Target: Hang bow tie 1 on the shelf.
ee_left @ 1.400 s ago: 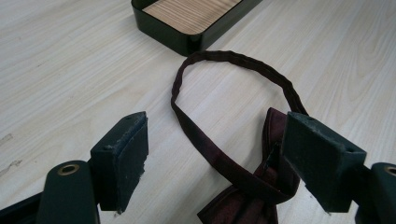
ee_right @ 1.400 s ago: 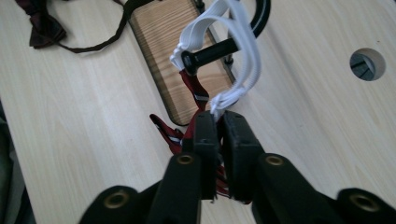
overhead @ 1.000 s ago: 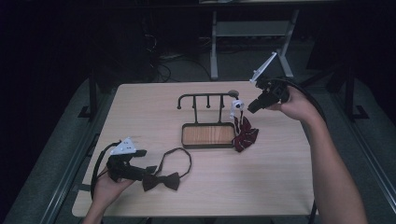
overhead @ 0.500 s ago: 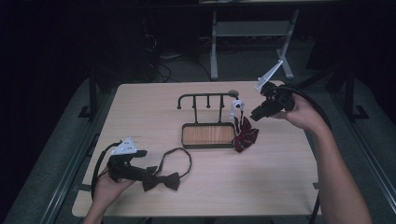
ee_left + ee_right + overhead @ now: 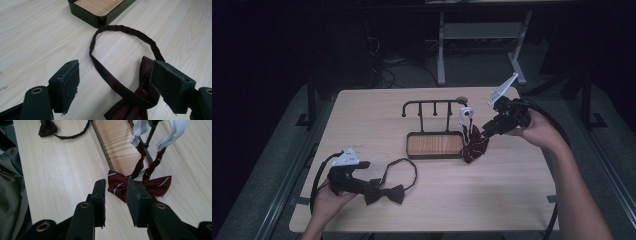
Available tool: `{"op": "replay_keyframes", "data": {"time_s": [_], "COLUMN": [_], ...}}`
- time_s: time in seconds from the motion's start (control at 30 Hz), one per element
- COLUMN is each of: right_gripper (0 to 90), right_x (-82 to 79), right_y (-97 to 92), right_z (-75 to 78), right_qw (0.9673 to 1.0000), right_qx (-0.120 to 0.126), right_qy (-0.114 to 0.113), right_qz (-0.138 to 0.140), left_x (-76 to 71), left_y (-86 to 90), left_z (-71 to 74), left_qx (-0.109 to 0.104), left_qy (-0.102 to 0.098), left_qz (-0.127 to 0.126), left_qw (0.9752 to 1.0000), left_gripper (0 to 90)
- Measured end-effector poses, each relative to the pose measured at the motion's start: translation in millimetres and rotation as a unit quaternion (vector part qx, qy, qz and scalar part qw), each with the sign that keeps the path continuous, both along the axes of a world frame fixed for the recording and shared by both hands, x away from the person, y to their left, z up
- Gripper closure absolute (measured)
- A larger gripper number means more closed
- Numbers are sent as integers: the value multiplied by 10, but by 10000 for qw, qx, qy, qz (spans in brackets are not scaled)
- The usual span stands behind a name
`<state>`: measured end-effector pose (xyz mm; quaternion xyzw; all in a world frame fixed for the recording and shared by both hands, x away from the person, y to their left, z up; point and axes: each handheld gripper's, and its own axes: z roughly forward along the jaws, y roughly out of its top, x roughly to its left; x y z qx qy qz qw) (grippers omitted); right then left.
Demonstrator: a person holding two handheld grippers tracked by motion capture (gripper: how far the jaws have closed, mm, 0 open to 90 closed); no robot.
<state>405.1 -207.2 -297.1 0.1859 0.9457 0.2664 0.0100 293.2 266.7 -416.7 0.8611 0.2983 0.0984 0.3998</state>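
High view has your left gripper (image 5: 362, 186) down at the near-left corner of the table (image 5: 512, 200), well away from the rack (image 5: 434, 131) in the middle, with the dark bow tie (image 5: 384, 193) lying right at its tips and the tie's strap looping back toward the rack's tray. In the left gripper view your jaws are spread wide, and the knot of that dark bow tie (image 5: 135, 100) sits on the wood between them, closer to the right-hand pad, though I can't tell if it's touching. Your right gripper (image 5: 490, 129) is up just to the right of the rack, tilted down at the striped red bow tie (image 5: 473, 143), which hangs by its white strap (image 5: 464, 114) off the rack's right end. From the right gripper view, your jaws there have a narrow gap between them with nothing in it, and the striped red bow tie (image 5: 140, 185) rests just past the tips, against the tray's corner.
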Motion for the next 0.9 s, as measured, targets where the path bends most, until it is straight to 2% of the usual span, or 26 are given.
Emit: {"op": "replay_keyframes", "data": {"time_s": [0.37, 0.9], "right_gripper": [645, 575], "right_x": [-106, -313], "right_y": [-33, -105], "right_z": [-65, -309], "right_qw": [10000, 9999], "right_qx": [9, 97], "right_qy": [26, 6], "right_qz": [34, 51], "left_x": [1, 0], "left_y": [-1, -4], "left_z": [-2, -4], "left_qx": [7, 14], "left_qy": [3, 25], "left_qz": [2, -4], "left_qw": [10000, 10000], "left_gripper": [230, 232]}}
